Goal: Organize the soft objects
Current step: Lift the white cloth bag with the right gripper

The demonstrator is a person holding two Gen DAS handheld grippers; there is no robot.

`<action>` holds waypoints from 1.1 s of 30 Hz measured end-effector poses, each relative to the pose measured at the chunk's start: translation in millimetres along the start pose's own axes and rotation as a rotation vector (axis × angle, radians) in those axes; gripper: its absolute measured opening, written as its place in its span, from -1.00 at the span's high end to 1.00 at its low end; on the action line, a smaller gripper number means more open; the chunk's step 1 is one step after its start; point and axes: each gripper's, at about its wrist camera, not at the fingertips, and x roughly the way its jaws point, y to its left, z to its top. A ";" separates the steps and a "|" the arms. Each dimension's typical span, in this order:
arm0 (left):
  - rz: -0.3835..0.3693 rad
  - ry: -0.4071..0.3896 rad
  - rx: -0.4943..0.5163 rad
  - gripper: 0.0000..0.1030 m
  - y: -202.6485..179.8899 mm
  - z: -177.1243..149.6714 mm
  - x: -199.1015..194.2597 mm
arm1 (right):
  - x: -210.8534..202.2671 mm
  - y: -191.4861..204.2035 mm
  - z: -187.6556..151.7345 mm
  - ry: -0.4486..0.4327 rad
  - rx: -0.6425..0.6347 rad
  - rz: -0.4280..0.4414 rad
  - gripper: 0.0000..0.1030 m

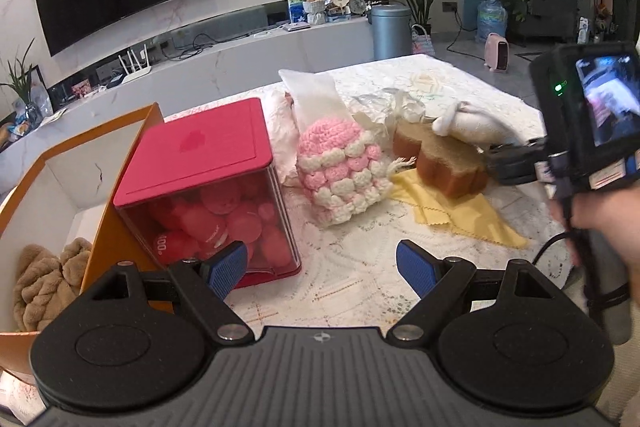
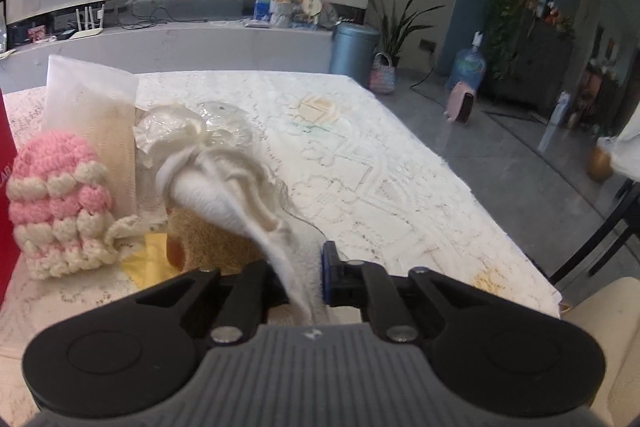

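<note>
My right gripper (image 2: 300, 275) is shut on a white fluffy cloth (image 2: 236, 187), which hangs over a brown sponge (image 2: 212, 239); both show in the left wrist view, the cloth (image 1: 472, 127) above the sponge (image 1: 440, 159). A pink-and-white crochet hat (image 1: 344, 171) stands mid-table, also in the right wrist view (image 2: 56, 203). A yellow cloth (image 1: 452, 211) lies flat under the sponge. My left gripper (image 1: 320, 267) is open and empty above the table, beside a red-lidded box (image 1: 204, 187). An orange box (image 1: 60, 195) at left holds a brown fleece (image 1: 44, 283).
A white pouch (image 2: 92, 123) and crumpled clear plastic (image 2: 200, 127) stand behind the hat. The lace tablecloth (image 2: 380, 179) ends at the right, with grey floor beyond. A dark chair (image 2: 600, 239) stands at the table's right corner.
</note>
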 end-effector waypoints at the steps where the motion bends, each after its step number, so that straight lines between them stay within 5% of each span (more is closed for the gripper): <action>1: 0.004 -0.006 0.005 -0.92 -0.2 0.1 -1.8 | 0.4 -2.0 -0.5 0.008 0.027 0.031 0.95; 11: 0.038 -0.028 -0.001 -0.92 0.4 1.6 -9.4 | -47.6 -30.6 23.0 -0.093 0.201 0.122 0.96; 16: -0.004 -0.081 0.011 -0.92 -11.5 -10.3 -2.4 | -75.1 -62.8 26.0 -0.017 0.377 0.228 0.96; 22: -0.071 -0.081 0.050 -0.92 -49.1 -24.9 23.6 | -105.7 -58.3 28.5 -0.051 0.206 0.105 0.96; 28: -0.106 -0.081 0.156 -0.92 -94.1 -20.6 44.1 | -107.9 -74.9 26.5 -0.024 0.221 0.135 0.96; 33: -0.139 -0.058 0.065 -0.92 -110.8 0.0 71.3 | -102.5 -101.5 15.5 0.007 0.280 0.100 0.95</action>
